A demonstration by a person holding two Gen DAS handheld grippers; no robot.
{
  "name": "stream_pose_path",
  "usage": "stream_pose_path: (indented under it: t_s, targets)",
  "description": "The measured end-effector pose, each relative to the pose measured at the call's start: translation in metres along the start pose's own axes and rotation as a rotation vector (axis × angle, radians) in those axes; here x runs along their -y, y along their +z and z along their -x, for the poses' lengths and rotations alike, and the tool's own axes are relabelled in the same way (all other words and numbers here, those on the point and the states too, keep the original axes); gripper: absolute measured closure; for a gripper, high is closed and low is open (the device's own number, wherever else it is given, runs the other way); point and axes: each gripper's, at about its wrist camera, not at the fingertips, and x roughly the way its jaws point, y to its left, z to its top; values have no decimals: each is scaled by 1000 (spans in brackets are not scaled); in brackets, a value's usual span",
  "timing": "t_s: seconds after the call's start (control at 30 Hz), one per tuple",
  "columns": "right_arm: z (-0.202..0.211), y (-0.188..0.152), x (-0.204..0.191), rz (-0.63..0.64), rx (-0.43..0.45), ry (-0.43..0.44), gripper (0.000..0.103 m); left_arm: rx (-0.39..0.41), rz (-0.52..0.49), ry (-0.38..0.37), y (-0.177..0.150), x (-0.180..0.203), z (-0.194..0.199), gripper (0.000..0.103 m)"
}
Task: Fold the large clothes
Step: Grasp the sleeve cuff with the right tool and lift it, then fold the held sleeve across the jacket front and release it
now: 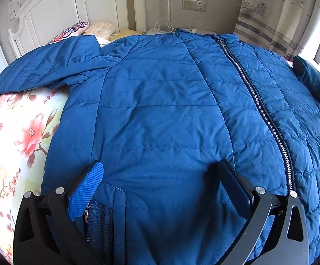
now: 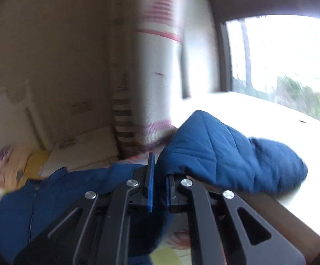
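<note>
The blue quilted jacket (image 1: 160, 110) lies zipped, front up, on the floral bed (image 1: 16, 132). The left gripper (image 1: 160, 176) is spread wide over its near hem; the right gripper (image 2: 157, 176) is clenched on a sleeve (image 2: 226, 154). The shallow pinch may let the slippery sleeve slide free mid-fold.

The jacket (image 1: 160, 110) lies spread on the bed (image 1: 16, 143), pillows (image 1: 98, 28) behind it

Daylight from the window (image 2: 281, 66) blows out the right side of the right wrist view, which is smeared with motion blur, while the left wrist view is sharp and evenly lit, both bulging fisheye-style with dark vignetted corners and soft shadows under the fingers.
</note>
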Motion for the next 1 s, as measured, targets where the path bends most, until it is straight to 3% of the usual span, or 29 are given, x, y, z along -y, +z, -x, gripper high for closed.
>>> stream_pose_path:
  t_s: [0.1,0.2,0.27,0.33,0.37,0.43,0.5,0.57,0.7,0.8,0.93,1.0]
  targets:
    - [11,-19,-99,320,-27,176,95,3,1,-5,0,-1,0,4]
    - [1,-78,-178,530,-243,365,91,10,14,-29,0,-5,3,4]
    - [-17,-124,-204,595,-422,422,72,15,22,-41,-1,-7,4,4]
    - [-14,-130,-203,606,-373,386,61,18,26,-49,-2,-8,5,4]
    - [-14,-124,-196,567,-412,402,57,20,27,-52,-2,-9,5,4]
    - [-9,-113,-177,442,-499,492,33,22,29,-55,-2,-9,6,4]
    - [8,-100,-143,284,-545,554,32,22,29,-55,-2,-9,5,4]
    - [40,-97,-108,185,-487,561,34,22,26,-50,-2,-7,6,4]
    - [44,-86,4,-187,-383,406,35,22,23,-38,-2,-6,5,4]
    - [14,-95,67,-403,-419,307,34,20,12,-22,-1,-4,4,4]
    - [-30,-116,87,-484,-507,277,31,25,22,-34,-1,-6,6,4]
    - [-38,-115,79,-484,-492,299,35,27,24,-38,-1,-7,6,4]
